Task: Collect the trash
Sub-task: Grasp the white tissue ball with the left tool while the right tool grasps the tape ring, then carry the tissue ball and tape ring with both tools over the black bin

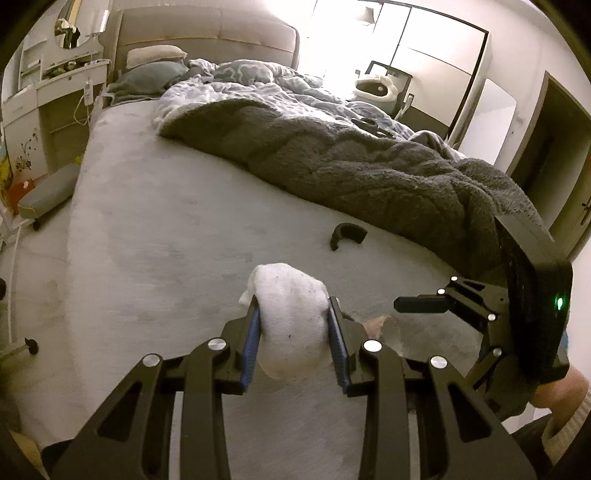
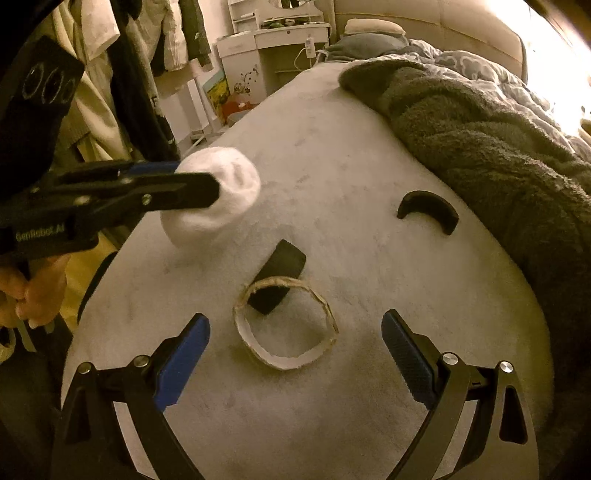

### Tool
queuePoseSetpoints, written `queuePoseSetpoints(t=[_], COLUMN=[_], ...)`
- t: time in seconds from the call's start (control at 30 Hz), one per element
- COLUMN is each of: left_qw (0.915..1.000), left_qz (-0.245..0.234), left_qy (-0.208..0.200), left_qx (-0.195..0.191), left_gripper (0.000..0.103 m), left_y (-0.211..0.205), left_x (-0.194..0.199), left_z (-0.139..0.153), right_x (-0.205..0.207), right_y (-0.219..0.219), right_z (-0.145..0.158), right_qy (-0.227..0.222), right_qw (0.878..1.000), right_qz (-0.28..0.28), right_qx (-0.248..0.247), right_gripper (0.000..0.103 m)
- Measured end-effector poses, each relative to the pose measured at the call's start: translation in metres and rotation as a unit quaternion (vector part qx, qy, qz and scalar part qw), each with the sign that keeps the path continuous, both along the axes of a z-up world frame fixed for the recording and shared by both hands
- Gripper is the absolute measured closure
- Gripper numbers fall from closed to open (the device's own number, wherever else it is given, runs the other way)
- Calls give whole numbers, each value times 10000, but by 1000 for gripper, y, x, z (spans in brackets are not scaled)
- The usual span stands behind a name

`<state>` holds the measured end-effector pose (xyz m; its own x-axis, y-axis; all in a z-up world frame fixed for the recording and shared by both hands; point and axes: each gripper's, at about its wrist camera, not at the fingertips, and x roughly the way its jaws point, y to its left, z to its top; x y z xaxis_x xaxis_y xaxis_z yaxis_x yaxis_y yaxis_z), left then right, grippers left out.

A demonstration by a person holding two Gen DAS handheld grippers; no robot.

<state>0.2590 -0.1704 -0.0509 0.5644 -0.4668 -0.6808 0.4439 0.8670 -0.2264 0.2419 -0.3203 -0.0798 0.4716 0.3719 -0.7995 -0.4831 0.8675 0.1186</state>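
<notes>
Right wrist view: one piece of trash picked up, three left on the bed (image 2: 332,177).
Left gripper (image 1: 293,321) is clamped on the white wad (image 1: 290,317), lifted clear of the sheet. Right gripper (image 2: 295,354) is spread wide and empty over the cardboard ring (image 2: 284,325) (likely next); black strip (image 2: 277,275) touches the ring, black curved piece (image 2: 428,210) lies near the blanket (image 2: 498,155). No bin visible.

A rumpled grey blanket (image 1: 369,166) lies over the bed (image 1: 166,221), with 2 pillows (image 1: 155,64) by the headboard (image 1: 207,33).
</notes>
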Motion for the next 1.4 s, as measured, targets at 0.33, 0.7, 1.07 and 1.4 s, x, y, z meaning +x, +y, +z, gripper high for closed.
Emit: queuePoseSetpoints(t=[0.33, 0.7, 1.07, 1.4], left_qw=[9993, 9984, 9956, 9892], left_qz=[47, 389, 827, 1301], left_qy=[-183, -242, -58, 89], left_qx=[334, 340, 437, 663], left_gripper=[67, 67, 67, 67], left_y=[27, 73, 126, 187], left_x=[-10, -18, -38, -62], left_z=[3, 13, 2, -14], right_x=[9, 2, -17, -28], right_y=[6, 16, 33, 70], right_z=[-3, 13, 24, 46], right_qy=[315, 228, 41, -148], right_qw=[9994, 9990, 9944, 9910], right_qz=[-61, -341, -1049, -1273], right_qx=[-115, -154, 69, 388], right_gripper=[47, 51, 51, 51])
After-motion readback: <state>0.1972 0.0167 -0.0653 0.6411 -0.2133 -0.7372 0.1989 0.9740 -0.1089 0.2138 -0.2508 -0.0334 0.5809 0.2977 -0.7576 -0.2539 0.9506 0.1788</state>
